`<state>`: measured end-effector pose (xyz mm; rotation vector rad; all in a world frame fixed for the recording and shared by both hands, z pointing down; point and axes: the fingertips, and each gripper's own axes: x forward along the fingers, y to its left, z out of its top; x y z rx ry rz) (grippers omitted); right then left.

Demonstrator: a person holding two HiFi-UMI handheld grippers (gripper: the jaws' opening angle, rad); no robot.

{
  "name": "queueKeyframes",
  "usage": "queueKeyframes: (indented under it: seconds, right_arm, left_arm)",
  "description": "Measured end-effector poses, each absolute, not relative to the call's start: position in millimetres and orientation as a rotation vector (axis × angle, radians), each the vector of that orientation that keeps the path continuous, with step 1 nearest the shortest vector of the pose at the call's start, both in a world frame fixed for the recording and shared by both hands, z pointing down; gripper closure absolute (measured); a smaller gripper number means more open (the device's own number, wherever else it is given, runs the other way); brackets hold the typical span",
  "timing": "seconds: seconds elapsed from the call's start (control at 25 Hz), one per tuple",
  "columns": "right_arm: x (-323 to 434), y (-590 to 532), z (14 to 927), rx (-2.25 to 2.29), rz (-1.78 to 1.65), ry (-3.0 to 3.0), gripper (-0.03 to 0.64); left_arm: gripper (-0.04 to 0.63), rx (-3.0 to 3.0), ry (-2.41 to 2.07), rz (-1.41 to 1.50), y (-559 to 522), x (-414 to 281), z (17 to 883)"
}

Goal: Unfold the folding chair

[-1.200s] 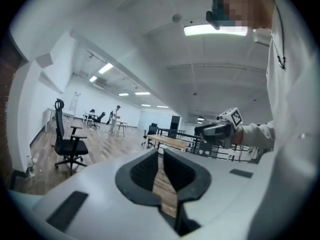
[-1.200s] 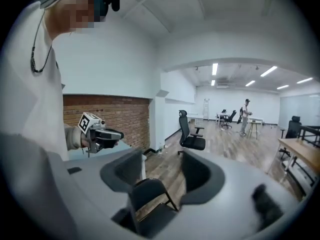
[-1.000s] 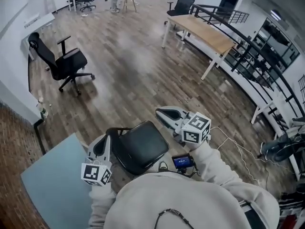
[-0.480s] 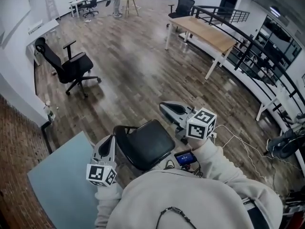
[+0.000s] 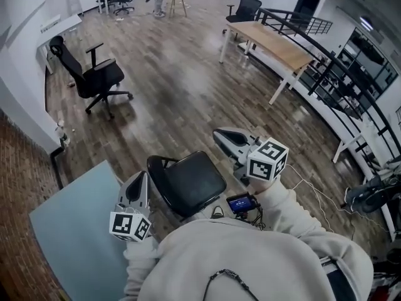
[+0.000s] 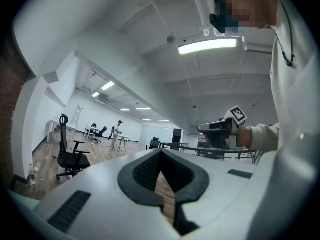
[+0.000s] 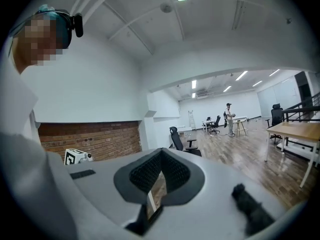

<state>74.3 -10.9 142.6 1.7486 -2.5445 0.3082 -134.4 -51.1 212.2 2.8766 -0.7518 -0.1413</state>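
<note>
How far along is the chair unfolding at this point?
Done: cannot tell for sure; the folding chair shows its black seat facing up between the claws, legs hidden. In hand: nothing; left claw and right claw are shut and empty, either side of it. Left: confirm it stands fully open.

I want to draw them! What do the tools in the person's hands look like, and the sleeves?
The left tool and right tool are smooth and white, narrowing to a point, with dark grey bumpy pads at the tip. Each has a white cube at the back, printed with black square patterns. The sleeves are soft, pale grey sweatshirt fabric.
</note>
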Motion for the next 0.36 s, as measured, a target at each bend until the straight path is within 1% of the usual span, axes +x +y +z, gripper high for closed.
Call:
queueKeyframes:
  seconds: [0.36]
  right_arm:
    - [69.3,-12.2,139.1,1.716,0.299,-2.56,0.609]
  left_arm:
    - [0.589,2.913,-0.769,-0.117,-48.6,-131.0,199.0]
